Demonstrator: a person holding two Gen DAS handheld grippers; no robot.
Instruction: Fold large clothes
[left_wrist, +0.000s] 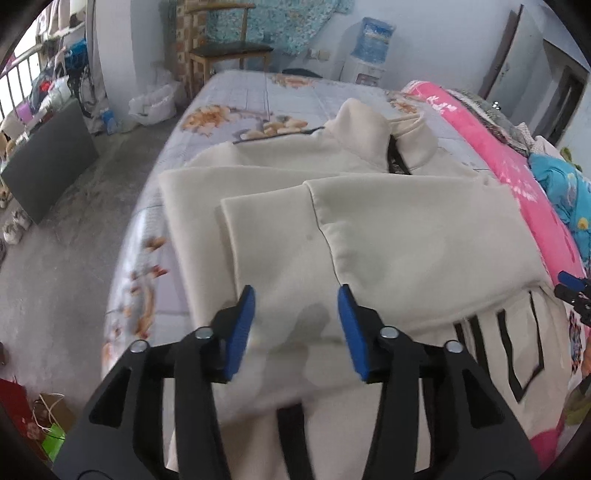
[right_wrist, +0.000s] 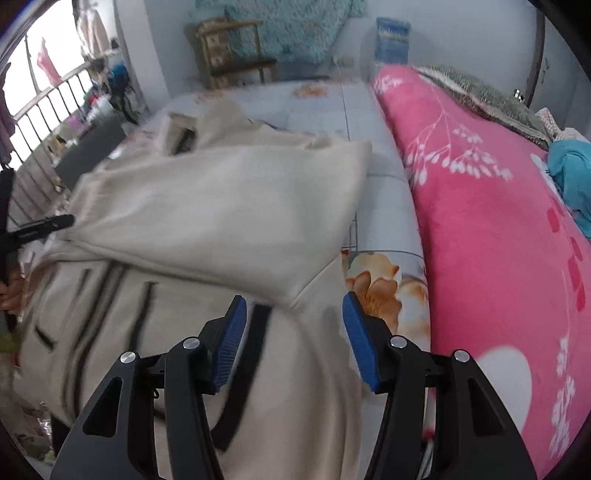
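Observation:
A large cream hooded jacket (left_wrist: 369, 229) with black trim lies on the bed, both sleeves folded across its body. It also shows in the right wrist view (right_wrist: 207, 206). My left gripper (left_wrist: 296, 295) is open and empty, just above the jacket's lower middle. My right gripper (right_wrist: 291, 306) is open and empty, above the jacket's right edge near a black stripe (right_wrist: 255, 350). The right gripper's tip shows at the far right of the left wrist view (left_wrist: 572, 288). The left gripper shows at the left edge of the right wrist view (right_wrist: 40, 227).
The bed has a pale floral sheet (left_wrist: 236, 96). A pink blanket (right_wrist: 498, 229) lies along its right side, with a blue cloth (left_wrist: 561, 184) on it. A wooden chair (left_wrist: 229, 40) and a water dispenser (left_wrist: 369, 48) stand past the bed. Grey floor (left_wrist: 74, 221) is to the left.

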